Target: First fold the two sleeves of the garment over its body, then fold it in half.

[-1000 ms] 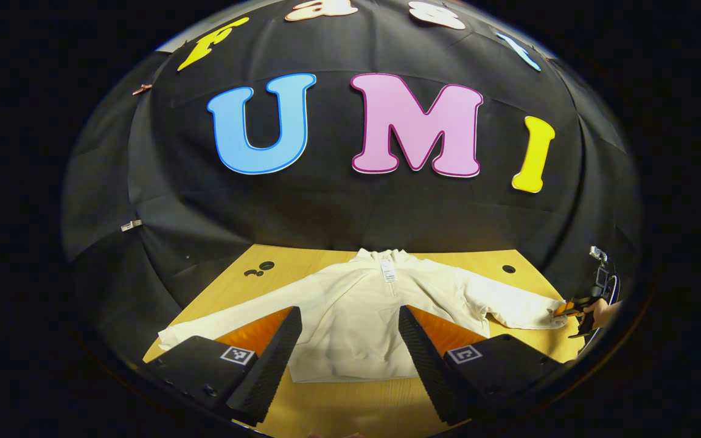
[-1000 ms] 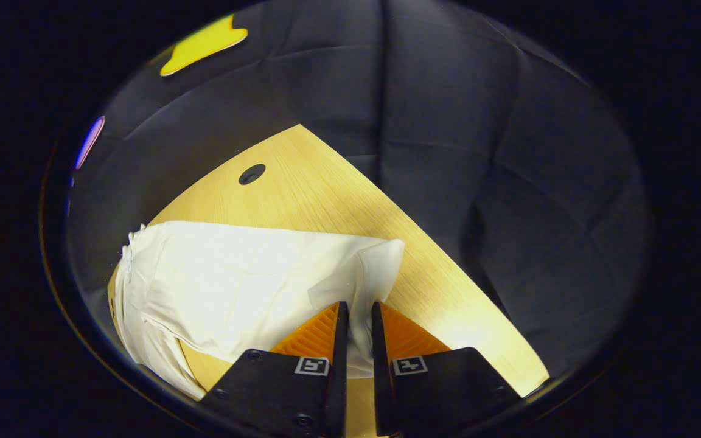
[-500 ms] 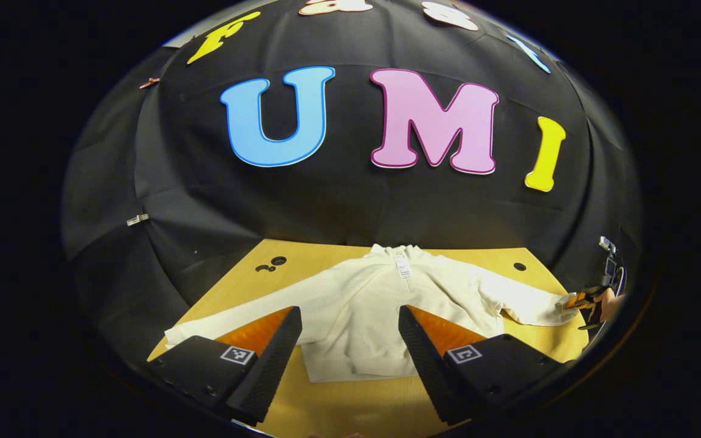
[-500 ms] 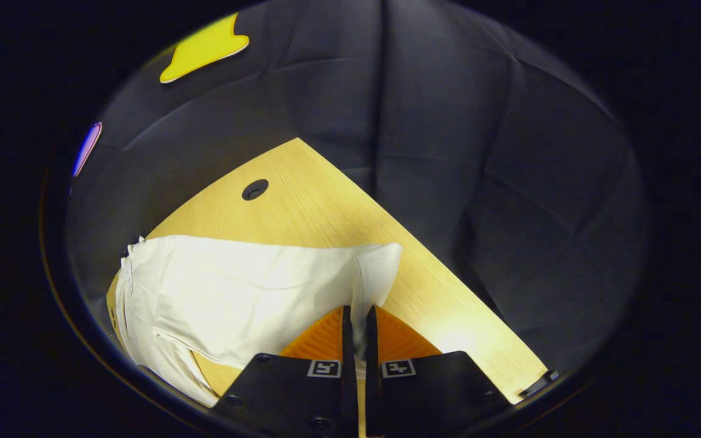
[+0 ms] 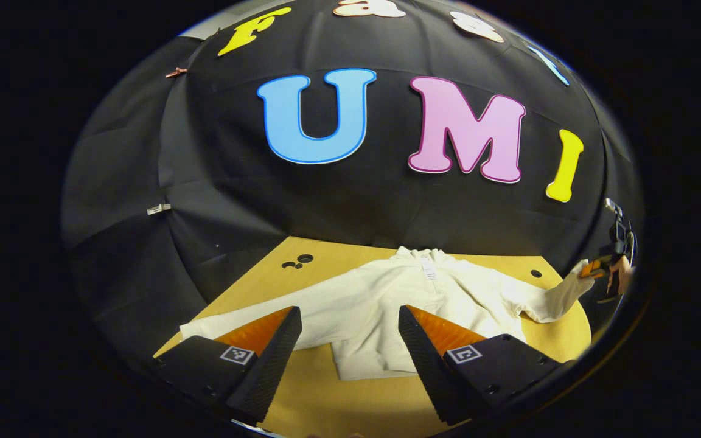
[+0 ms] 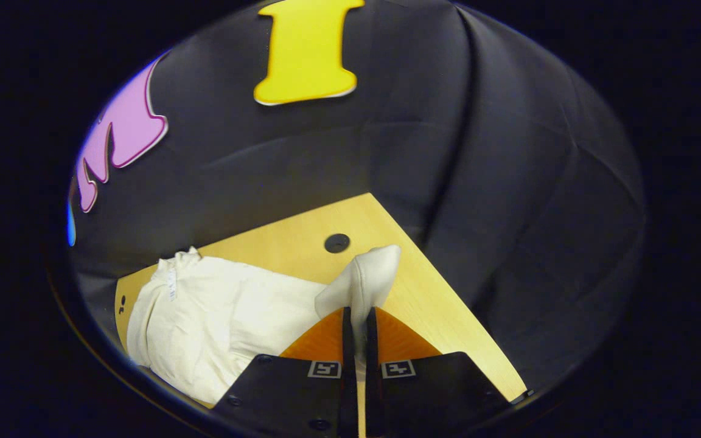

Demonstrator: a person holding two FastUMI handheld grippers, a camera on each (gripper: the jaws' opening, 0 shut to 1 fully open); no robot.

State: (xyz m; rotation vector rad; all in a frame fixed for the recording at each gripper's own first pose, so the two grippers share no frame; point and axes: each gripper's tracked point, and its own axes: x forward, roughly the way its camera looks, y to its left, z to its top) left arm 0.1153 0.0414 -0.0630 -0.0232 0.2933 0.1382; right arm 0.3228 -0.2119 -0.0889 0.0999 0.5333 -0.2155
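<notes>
1. Cream fleece: the pullover (image 5: 399,304) lies flat on the wooden counter (image 5: 302,401), collar toward the booth's back wall, hem toward you.
2. Change since a second ago: your right gripper (image 6: 356,319) has lifted the right sleeve cuff (image 6: 366,271) off the counter. Earlier that cuff lay flat on the wood; now it stands up above the surface, bunched over the fingers.
3. Right gripper fingers are pressed together, pinching the cuff between them. In the left gripper view you can see that gripper (image 5: 597,272) far out at the side, with the right sleeve (image 5: 560,295) rising to it.
4. Your left gripper (image 5: 347,340) hovers above the hem side with its fingers spread wide, holding nothing.
5. Meaning for the task: judged from this, the first sleeve fold is under way, grasp done and lift begun, carry-over not yet made. Left sleeve (image 5: 253,316) is untouched.
6. Orientation: the body's long axis runs collar to hem, away from you to toward you. Left sleeve stretches out flat and diagonal toward the near left corner of the counter. Right sleeve no longer lies straight; it bends upward at the cuff end.
</notes>
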